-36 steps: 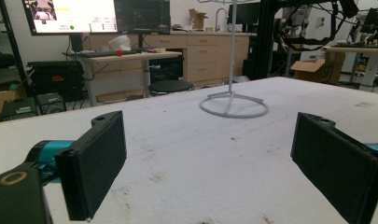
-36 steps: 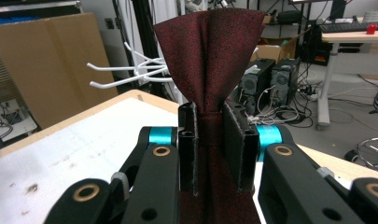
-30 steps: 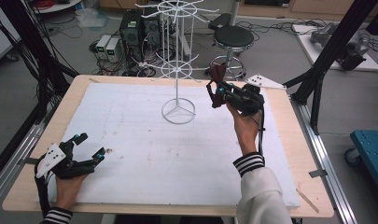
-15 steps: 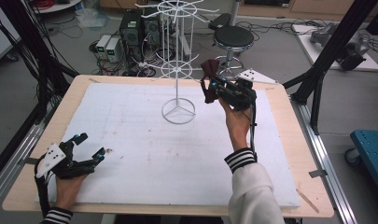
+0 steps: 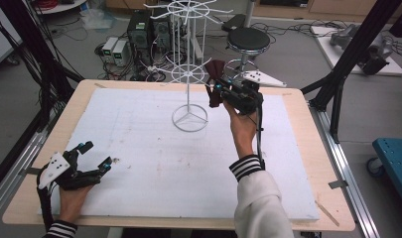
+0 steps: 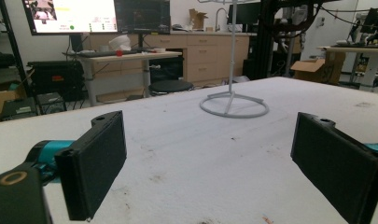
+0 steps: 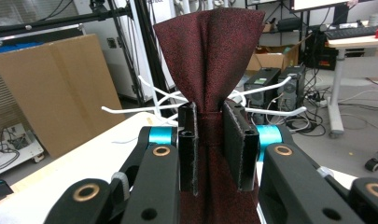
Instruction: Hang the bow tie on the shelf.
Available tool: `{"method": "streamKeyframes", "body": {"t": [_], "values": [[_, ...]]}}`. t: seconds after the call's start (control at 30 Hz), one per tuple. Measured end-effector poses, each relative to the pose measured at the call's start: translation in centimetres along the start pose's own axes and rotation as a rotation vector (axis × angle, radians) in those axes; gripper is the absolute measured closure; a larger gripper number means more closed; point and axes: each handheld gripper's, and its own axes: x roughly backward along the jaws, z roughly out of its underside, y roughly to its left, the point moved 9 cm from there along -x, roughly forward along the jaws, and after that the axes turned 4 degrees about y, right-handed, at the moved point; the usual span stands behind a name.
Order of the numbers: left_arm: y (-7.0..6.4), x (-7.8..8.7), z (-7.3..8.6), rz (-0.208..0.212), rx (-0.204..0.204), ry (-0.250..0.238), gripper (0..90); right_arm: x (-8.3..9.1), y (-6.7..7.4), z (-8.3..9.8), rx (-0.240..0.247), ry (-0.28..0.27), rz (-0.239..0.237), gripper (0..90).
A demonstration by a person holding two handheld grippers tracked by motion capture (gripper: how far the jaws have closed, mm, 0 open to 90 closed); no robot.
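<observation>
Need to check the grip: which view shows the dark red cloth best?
The right gripper view: the dark red cloth is close up, pinched between the right tongs and fanning out above. The high view shows it small beside the white wire stand.

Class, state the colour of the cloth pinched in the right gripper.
Dark red cloth, clearest in the right gripper view.

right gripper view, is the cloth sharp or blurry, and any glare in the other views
Right gripper view: the dark red cloth is sharp, its weave visible. Left gripper view: the monitor is washed out bright. High view: even light and soft shadows on the white board.
</observation>
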Motion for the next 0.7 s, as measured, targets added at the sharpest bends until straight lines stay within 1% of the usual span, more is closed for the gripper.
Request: {"method": "streamKeyframes", "body": {"t": [0.33, 0.4, 0.47, 0.53, 0.63, 0.7], "values": [[0.0, 0.0, 0.0, 0.0, 0.003, -0.001, 10.7, -0.9, 0.5, 0.3, -0.013, 0.008, -0.005, 76.8], [0.0, 0.0, 0.0, 0.0, 0.005, -0.004, 10.7, -1.4, 0.7, 0.3, -0.013, 0.005, -0.005, 76.8], [0.0, 0.0, 0.0, 0.0, 0.003, -0.002, 10.7, -1.4, 0.8, 0.3, -0.011, 0.007, -0.005, 76.8], [0.0, 0.0, 0.0, 0.0, 0.003, -0.002, 10.7, -2.0, 1.1, 0.4, -0.012, 0.013, -0.012, 76.8], [0.0, 0.0, 0.0, 0.0, 0.003, -0.002, 10.7, -2.5, 1.4, 0.6, 0.001, 0.023, -0.013, 76.7], [0.0, 0.0, 0.0, 0.0, 0.003, -0.002, 10.7, -2.7, 1.5, 0.6, -0.001, 0.027, -0.016, 76.7]]}}
